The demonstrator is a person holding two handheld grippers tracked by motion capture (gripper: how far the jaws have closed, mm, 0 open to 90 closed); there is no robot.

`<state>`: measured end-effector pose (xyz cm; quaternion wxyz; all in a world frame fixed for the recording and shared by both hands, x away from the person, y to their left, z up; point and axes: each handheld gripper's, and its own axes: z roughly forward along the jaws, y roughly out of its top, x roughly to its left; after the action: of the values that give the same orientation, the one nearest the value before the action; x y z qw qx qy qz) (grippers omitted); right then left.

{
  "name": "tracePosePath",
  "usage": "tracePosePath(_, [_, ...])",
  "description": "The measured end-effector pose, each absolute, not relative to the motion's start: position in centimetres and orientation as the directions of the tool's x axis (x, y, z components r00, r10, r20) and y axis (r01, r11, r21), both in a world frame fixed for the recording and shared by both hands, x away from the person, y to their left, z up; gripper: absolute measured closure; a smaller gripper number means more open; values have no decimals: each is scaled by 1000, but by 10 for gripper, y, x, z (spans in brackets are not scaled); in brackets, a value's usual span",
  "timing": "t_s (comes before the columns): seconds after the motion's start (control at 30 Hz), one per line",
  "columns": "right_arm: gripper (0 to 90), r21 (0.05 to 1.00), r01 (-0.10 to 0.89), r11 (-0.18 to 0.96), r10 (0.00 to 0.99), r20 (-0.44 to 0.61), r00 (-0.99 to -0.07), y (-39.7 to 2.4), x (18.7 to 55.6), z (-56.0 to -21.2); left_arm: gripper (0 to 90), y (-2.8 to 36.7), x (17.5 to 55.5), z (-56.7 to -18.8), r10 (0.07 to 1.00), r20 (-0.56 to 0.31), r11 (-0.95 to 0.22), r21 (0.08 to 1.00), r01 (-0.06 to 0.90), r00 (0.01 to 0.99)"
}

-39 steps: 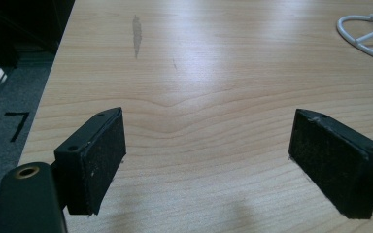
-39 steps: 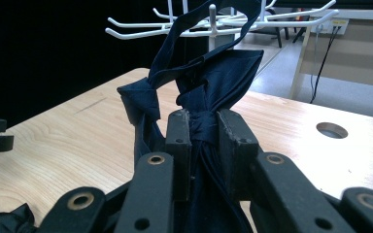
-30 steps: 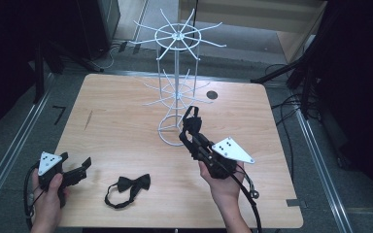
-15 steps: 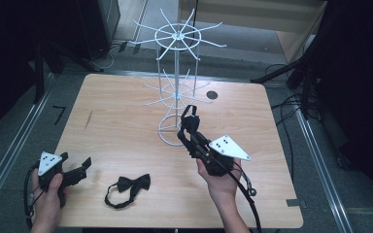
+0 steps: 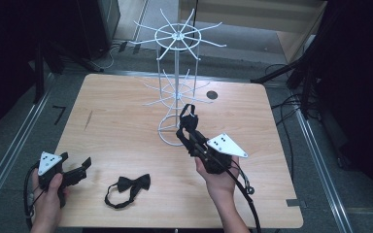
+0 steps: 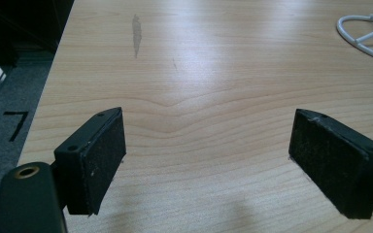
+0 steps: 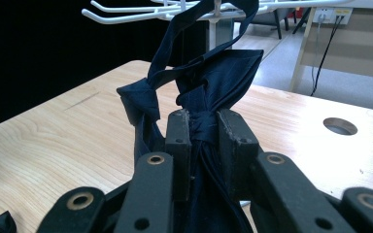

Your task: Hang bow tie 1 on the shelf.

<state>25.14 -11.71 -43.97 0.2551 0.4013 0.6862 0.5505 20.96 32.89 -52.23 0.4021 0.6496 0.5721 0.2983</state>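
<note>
Right gripper view: dark bow tie (image 7: 209, 82) clamped at its knot between the nearly closed jaws of the right gripper (image 7: 205, 127), just near the white rack (image 5: 177, 92). Left gripper (image 6: 209, 160) wide open, empty, near-left over the table (image 5: 121, 116).

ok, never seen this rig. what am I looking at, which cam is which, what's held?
No robot arm here: a person holds a hand-operated two-jaw gripper in each hand. The high view looks down on the wooden table from above the person's side. The other two pictures come from cameras riding on each gripper, looking along its black jaws.

On the table stands a white wire display rack with spoked hooks; a dark bow tie lies near the front edge.

The right gripper is shut on a second bow tie, its strap looping up toward the rack's hooks. The left gripper is open, jaws wide apart over bare wood, holding nothing.
</note>
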Motion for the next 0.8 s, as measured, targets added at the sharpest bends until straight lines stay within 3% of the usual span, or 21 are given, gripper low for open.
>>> tracePosePath(0.8, [714, 934, 353, 62, 830, 148, -538, -114, 267, -454, 140, 329, 210, -522, 984, -72, -20, 863, 505, 162])
